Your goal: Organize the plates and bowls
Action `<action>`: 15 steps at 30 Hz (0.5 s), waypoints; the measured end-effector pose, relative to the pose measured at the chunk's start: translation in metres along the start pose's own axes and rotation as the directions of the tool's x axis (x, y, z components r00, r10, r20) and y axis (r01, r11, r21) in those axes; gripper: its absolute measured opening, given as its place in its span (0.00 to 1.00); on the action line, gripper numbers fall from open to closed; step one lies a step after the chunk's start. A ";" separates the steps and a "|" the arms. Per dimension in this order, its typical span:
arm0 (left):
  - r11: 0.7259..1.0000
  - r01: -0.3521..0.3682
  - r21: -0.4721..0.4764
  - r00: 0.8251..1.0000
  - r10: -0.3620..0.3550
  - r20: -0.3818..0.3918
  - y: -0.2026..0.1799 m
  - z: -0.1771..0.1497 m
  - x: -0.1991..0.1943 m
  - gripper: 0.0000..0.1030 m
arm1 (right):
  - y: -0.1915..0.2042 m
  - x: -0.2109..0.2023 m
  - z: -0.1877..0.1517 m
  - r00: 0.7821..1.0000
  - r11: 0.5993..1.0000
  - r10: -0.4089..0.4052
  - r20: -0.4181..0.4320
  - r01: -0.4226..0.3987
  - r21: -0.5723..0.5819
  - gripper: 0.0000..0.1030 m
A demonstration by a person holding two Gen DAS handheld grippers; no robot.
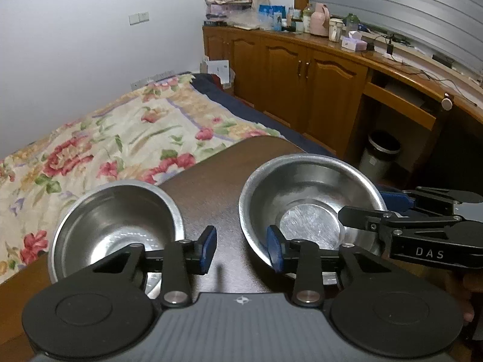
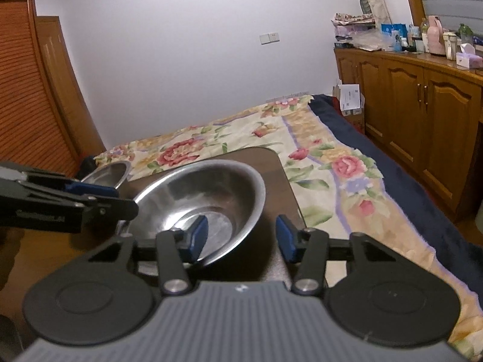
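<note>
Two steel bowls stand on a dark brown table [image 1: 211, 187]. The smaller bowl [image 1: 114, 220] is at the left, and it shows far left in the right wrist view [image 2: 108, 173]. The wider bowl [image 1: 308, 208] [image 2: 205, 199] is at the right. My left gripper [image 1: 241, 249] is open. Its right pad sits just inside the wide bowl's near-left rim, with the left pad over bare table. My right gripper [image 2: 241, 236] is open astride the opposite rim, one pad inside and one outside. Each gripper shows in the other's view, the right gripper [image 1: 365, 208] and the left gripper [image 2: 120, 200].
A bed with a floral cover [image 1: 120, 138] lies directly behind the table. Wooden cabinets [image 1: 302, 75] with a cluttered top run along the right wall. A grey bin [image 1: 380, 154] stands under the desk. A slatted wooden door [image 2: 27, 90] is at the left.
</note>
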State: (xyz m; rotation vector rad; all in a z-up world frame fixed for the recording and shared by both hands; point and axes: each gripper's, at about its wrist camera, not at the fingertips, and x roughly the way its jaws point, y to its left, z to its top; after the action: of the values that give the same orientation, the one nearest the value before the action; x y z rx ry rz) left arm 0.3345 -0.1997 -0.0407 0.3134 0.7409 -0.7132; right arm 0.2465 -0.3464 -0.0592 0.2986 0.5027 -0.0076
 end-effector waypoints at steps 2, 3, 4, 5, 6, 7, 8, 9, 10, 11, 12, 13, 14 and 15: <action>1.000 0.003 -0.001 1.000 -0.003 -0.009 -0.002 0.000 0.002 0.37 | -0.002 0.001 0.000 1.000 1.000 -0.002 -0.005 0.002 0.009 0.48; 1.000 0.003 -0.003 1.000 -0.003 -0.018 -0.003 0.001 0.004 0.37 | -0.002 0.002 0.000 1.000 1.000 -0.009 -0.012 0.009 0.009 0.48; 1.000 0.007 -0.005 1.000 -0.007 -0.031 -0.004 0.001 0.006 0.37 | -0.001 0.002 -0.001 1.000 1.000 -0.011 -0.017 0.011 0.007 0.48; 1.000 0.011 -0.007 0.999 -0.012 -0.041 -0.005 0.001 0.007 0.36 | 0.000 0.002 -0.001 1.000 1.000 -0.008 -0.021 0.008 0.003 0.48; 1.000 0.011 -0.007 0.999 -0.012 -0.048 -0.007 0.000 0.008 0.36 | 0.000 0.003 -0.001 1.000 1.000 -0.005 -0.023 0.005 -0.001 0.47; 1.000 0.012 -0.004 0.998 -0.012 -0.055 -0.008 0.000 0.009 0.34 | 0.001 0.003 -0.001 1.000 1.000 -0.004 -0.024 0.004 -0.002 0.46; 1.000 0.014 -0.003 0.998 -0.015 -0.063 -0.009 0.001 0.010 0.33 | 0.000 0.003 -0.001 1.000 1.000 -0.002 -0.025 0.002 0.001 0.44; 1.000 0.017 -0.004 0.998 -0.017 -0.068 -0.010 0.001 0.010 0.31 | -0.001 0.003 -0.001 1.000 1.000 0.001 -0.024 -0.001 0.005 0.42; 1.000 0.020 -0.008 0.997 -0.021 -0.076 -0.010 0.000 0.011 0.27 | -0.001 0.002 -0.002 1.000 1.000 0.002 -0.023 -0.002 0.010 0.41; 1.000 0.026 -0.014 0.996 -0.027 -0.086 -0.010 0.000 0.011 0.23 | -0.001 0.002 -0.002 1.000 1.000 0.004 -0.022 -0.004 0.012 0.40; 1.000 0.026 -0.016 0.995 -0.028 -0.091 -0.010 0.000 0.010 0.23 | -0.002 0.002 -0.002 1.000 1.000 0.008 -0.022 -0.007 0.013 0.37; 1.000 0.027 -0.015 0.996 -0.028 -0.087 -0.011 -0.001 0.008 0.22 | -0.002 0.002 -0.002 1.000 1.000 0.011 -0.021 -0.010 0.014 0.36; 1.000 0.018 -0.014 0.996 -0.019 -0.088 -0.012 -0.001 0.006 0.21 | -0.002 0.002 -0.002 1.000 1.000 0.016 -0.022 -0.015 0.013 0.35; 1.000 0.007 -0.010 0.996 -0.008 -0.086 -0.014 -0.001 0.004 0.21 | -0.001 0.002 -0.002 0.999 1.000 0.028 -0.024 -0.028 0.009 0.28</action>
State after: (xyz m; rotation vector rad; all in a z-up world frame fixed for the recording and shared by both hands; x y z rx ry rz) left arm 0.3265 -0.2108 -0.0448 0.3341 0.8278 -0.7060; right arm 0.2473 -0.3470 -0.0625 0.3147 0.5231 0.0208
